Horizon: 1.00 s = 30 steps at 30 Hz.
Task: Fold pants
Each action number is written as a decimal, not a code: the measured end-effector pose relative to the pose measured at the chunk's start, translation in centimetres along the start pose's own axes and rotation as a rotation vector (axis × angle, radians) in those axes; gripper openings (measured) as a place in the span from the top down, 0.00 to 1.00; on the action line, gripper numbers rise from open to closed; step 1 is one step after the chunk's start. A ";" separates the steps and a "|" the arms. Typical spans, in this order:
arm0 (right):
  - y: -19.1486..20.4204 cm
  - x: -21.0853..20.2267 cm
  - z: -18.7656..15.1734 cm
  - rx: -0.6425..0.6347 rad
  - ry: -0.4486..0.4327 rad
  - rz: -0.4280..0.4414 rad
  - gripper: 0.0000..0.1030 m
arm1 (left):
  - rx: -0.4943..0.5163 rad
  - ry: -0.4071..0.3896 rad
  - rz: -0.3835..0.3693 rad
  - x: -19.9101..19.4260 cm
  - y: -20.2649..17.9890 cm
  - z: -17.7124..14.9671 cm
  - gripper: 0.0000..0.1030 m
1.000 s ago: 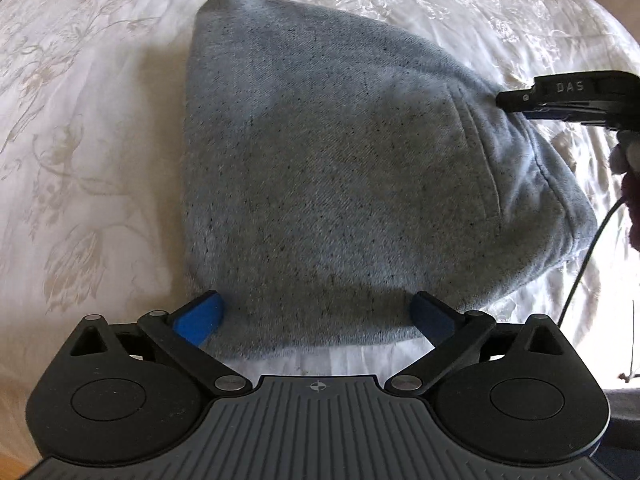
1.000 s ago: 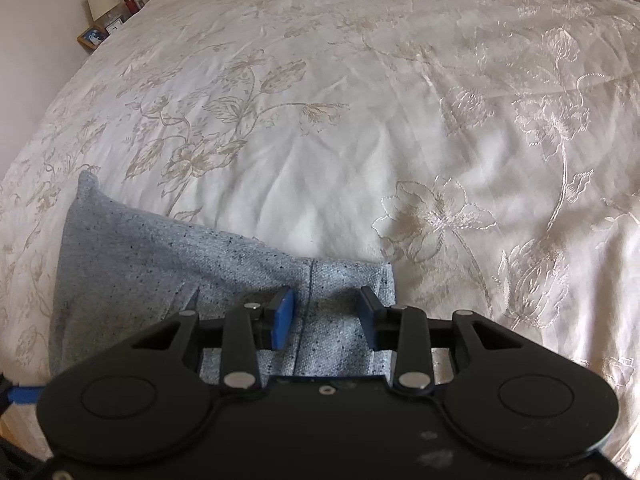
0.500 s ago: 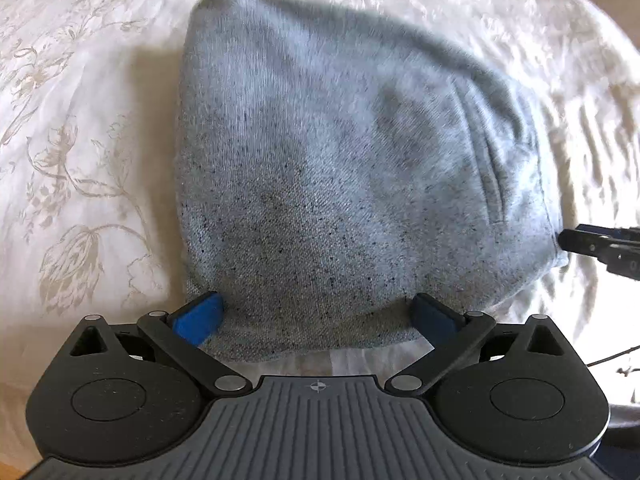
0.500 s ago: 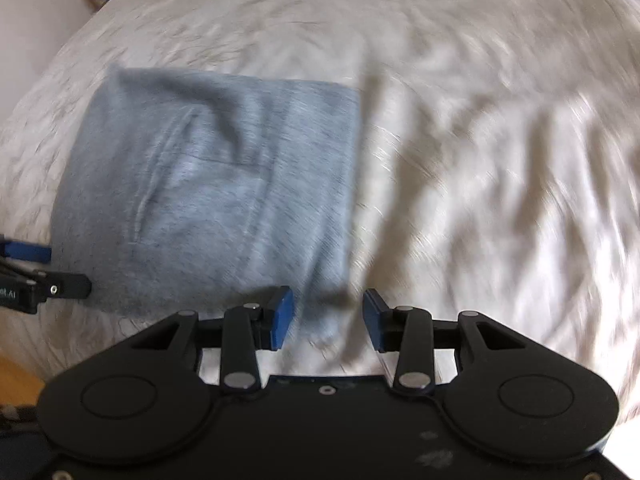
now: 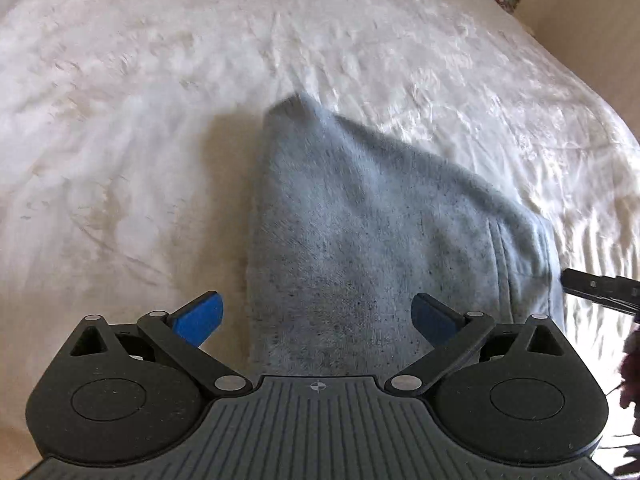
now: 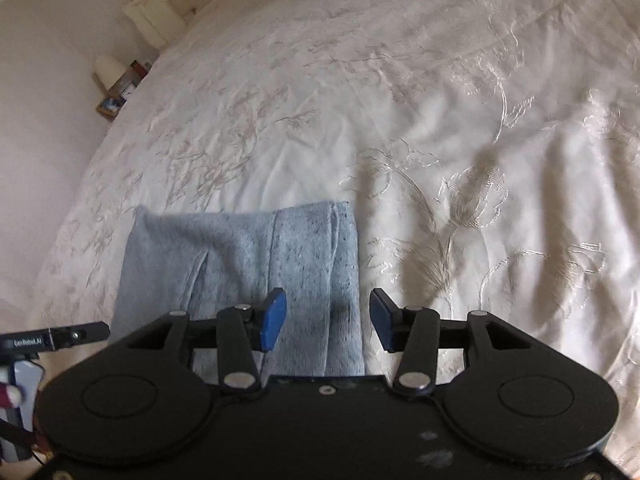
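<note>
The grey speckled pants lie folded into a compact stack on the white embroidered bedspread. My left gripper hovers over the near edge of the stack, its blue pads spread wide and touching nothing. In the right wrist view the pants lie low and left of centre, a seam and pocket line showing. My right gripper stands above the stack's right edge, jaws opening, with cloth below the gap but no pad pressing on it. The right gripper's tip shows at the left wrist view's right edge.
A cream headboard and a bedside shelf with small items and a lamp stand at the far left of the bed. The left gripper's tip and a hand show at the lower left. Wrinkled bedspread spreads to the right.
Both grippers have pulled back from the folded pants and lifted a little. The right gripper's pads have spread wider and let go of the cloth edge.
</note>
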State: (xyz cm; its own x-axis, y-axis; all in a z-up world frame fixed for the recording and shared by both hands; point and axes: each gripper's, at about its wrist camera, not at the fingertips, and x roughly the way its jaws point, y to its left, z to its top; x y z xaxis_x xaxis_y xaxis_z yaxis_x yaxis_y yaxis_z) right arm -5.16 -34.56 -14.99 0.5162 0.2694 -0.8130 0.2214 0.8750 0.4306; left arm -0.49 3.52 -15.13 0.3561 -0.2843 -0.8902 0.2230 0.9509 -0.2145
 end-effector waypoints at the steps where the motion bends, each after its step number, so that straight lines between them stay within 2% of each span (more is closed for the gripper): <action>1: -0.3 0.5 0.2 0.016 0.014 0.010 0.51 | 0.007 0.021 -0.002 0.8 0.1 0.1 0.01; 3: -0.4 1.8 0.3 0.038 0.060 0.028 0.51 | 0.027 0.071 0.002 2.6 0.0 0.0 0.01; 5: -0.7 3.5 0.2 0.038 0.112 0.037 0.48 | 0.022 0.114 -0.028 4.5 0.3 0.0 0.00; 9: -1.3 5.0 -0.3 0.064 0.117 0.062 0.42 | -0.011 0.119 -0.066 6.1 0.8 0.9 0.00; 14: -2.2 5.5 -0.4 0.106 0.125 0.104 0.36 | 0.038 0.121 -0.095 7.3 0.4 2.1 0.00; 20: -3.2 5.5 -0.5 0.147 0.125 0.159 0.33 | 0.018 0.107 -0.104 7.3 0.4 2.0 0.00; 23: -4.0 5.1 -0.7 0.215 0.141 0.176 0.34 | -0.003 0.137 -0.096 7.0 0.4 2.2 0.01; 24: -4.3 4.9 -0.6 0.247 0.159 0.179 0.38 | -0.002 0.145 -0.099 7.0 0.1 2.4 0.12; 25: -4.4 4.5 -0.4 0.256 0.169 0.168 0.47 | 0.007 0.142 -0.111 6.6 -0.1 2.6 0.31; 26: -3.8 4.1 -0.3 0.234 0.168 0.160 0.72 | 0.015 0.136 -0.112 6.3 -0.4 2.7 0.41; 28: -1.9 3.1 -0.2 0.156 0.166 0.117 0.76 | 0.038 0.119 -0.085 5.0 -1.2 2.7 0.72; 30: 0.6 1.4 0.1 0.050 0.144 0.064 0.79 | 0.048 0.093 -0.081 3.6 -1.6 2.7 0.77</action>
State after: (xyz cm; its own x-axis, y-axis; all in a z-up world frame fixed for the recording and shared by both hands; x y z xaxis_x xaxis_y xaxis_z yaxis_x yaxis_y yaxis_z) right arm -4.23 -33.72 -15.87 0.4076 0.3818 -0.8295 0.2350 0.8340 0.4993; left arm 2.89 0.64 -16.87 0.2497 -0.3452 -0.9047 0.2912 0.9178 -0.2699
